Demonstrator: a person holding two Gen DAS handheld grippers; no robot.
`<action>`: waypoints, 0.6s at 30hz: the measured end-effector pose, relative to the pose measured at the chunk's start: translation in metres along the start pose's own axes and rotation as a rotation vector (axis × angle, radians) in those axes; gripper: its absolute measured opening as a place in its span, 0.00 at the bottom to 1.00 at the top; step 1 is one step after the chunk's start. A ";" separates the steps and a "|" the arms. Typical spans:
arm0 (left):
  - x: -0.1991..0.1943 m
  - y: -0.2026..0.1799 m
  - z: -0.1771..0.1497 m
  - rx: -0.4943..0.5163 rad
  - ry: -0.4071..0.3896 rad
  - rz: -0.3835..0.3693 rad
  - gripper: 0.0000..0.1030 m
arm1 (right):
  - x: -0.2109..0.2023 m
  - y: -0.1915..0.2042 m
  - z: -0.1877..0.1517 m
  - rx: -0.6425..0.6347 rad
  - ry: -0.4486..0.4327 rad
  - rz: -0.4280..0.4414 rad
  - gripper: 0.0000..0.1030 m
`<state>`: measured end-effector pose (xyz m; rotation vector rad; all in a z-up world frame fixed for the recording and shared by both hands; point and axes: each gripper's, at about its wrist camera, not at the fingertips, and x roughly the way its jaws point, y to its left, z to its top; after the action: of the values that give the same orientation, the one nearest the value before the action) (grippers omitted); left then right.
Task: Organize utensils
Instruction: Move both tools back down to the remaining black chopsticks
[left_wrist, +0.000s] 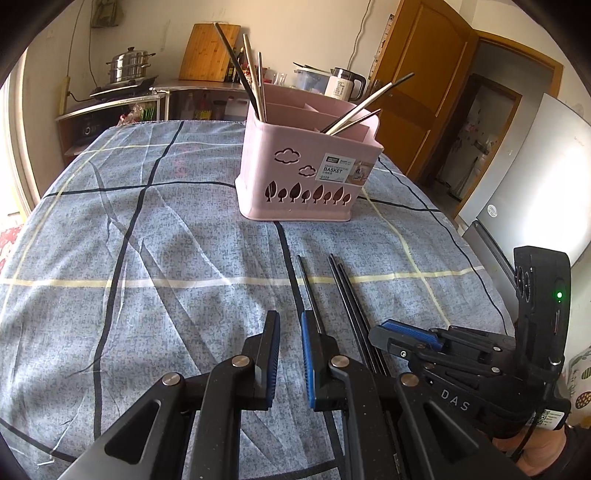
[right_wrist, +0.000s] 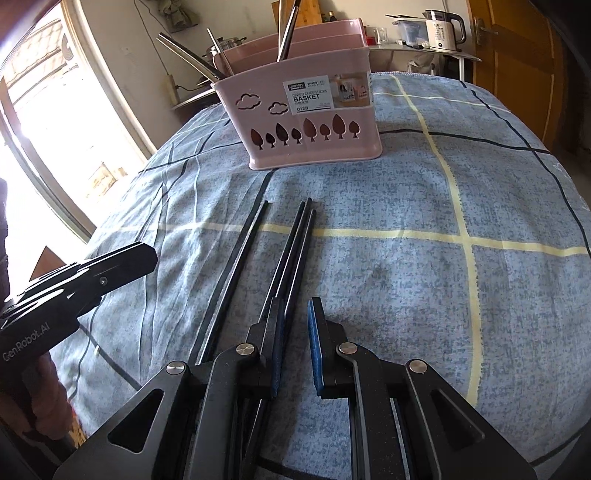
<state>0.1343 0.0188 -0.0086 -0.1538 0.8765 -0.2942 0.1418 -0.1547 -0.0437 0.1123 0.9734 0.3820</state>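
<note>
Chopsticks (right_wrist: 291, 243): thin, stiff, slippery (likely roll); pinch yours mid-shaft. Left gripper (left_wrist: 290, 354) and right gripper (right_wrist: 297, 343) both parted, empty.

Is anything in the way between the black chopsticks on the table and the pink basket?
No, nothing visible. Only bare blue tablecloth lies between the black chopsticks and the pink basket. Both the left gripper and right gripper are open.
</note>
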 end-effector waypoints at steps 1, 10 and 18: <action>0.003 0.000 0.000 -0.002 0.008 -0.001 0.10 | 0.001 0.000 0.000 -0.001 0.002 -0.003 0.13; 0.041 -0.011 0.003 0.006 0.108 -0.023 0.10 | 0.000 -0.007 0.003 -0.012 0.012 -0.023 0.13; 0.059 -0.020 0.004 0.007 0.152 -0.015 0.16 | -0.003 -0.019 0.006 -0.004 0.022 -0.034 0.13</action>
<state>0.1696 -0.0186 -0.0445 -0.1328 1.0247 -0.3261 0.1497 -0.1727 -0.0429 0.0879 0.9949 0.3542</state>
